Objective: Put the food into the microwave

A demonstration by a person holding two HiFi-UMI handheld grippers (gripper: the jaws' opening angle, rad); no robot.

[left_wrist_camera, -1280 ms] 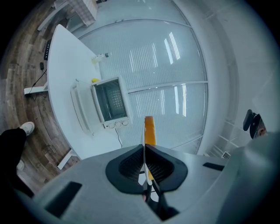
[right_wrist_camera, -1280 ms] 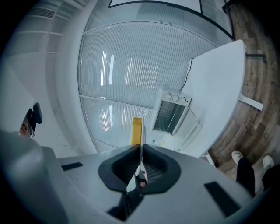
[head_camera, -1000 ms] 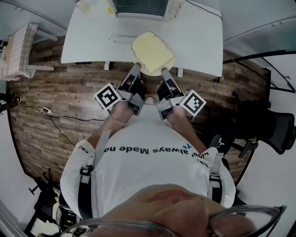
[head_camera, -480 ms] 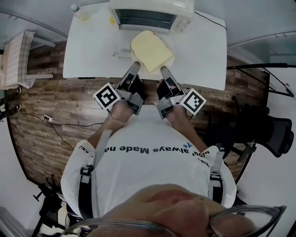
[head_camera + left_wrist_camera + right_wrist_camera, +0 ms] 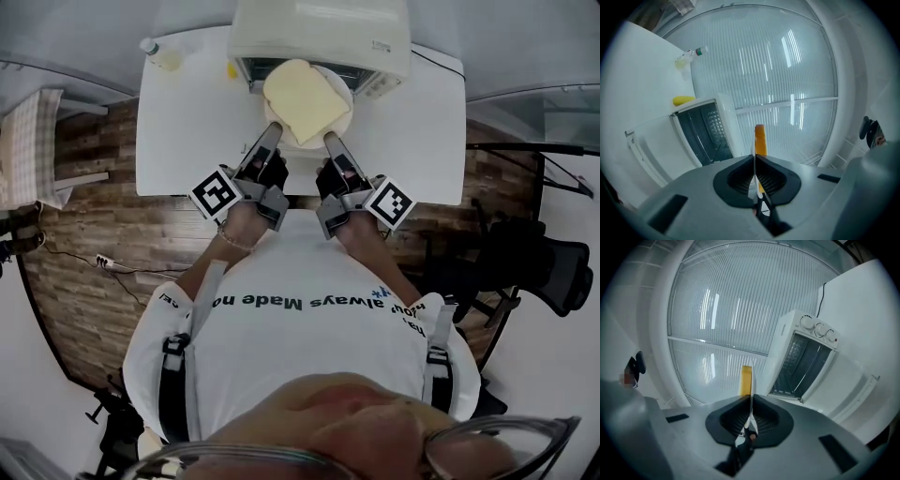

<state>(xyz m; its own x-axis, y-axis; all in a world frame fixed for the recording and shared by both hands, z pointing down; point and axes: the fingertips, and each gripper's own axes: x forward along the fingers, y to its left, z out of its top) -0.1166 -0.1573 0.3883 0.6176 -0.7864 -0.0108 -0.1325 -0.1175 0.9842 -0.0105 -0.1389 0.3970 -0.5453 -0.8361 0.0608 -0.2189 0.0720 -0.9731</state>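
L gripper (image 5: 270,137) & R gripper (image 5: 331,142) held side by side, fwd of chest, pointing away. Both w/ jaws pinched tight on near rim of plate (image 5: 345,97). Elbows bent, arms tucked in close.

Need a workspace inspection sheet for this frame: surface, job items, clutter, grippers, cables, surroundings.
Surface: white table on a wooden floor.
Job's things: bread slice on a white plate, held in front of the microwave, whose door is open.
Clutter: bottle and small yellow item at the table's far left.
Grippers: left gripper and right gripper are both shut on the plate's near rim.
Cables: black lead beside the microwave; floor cable at left.
Surroundings: dark chair at right, checked cloth at left.
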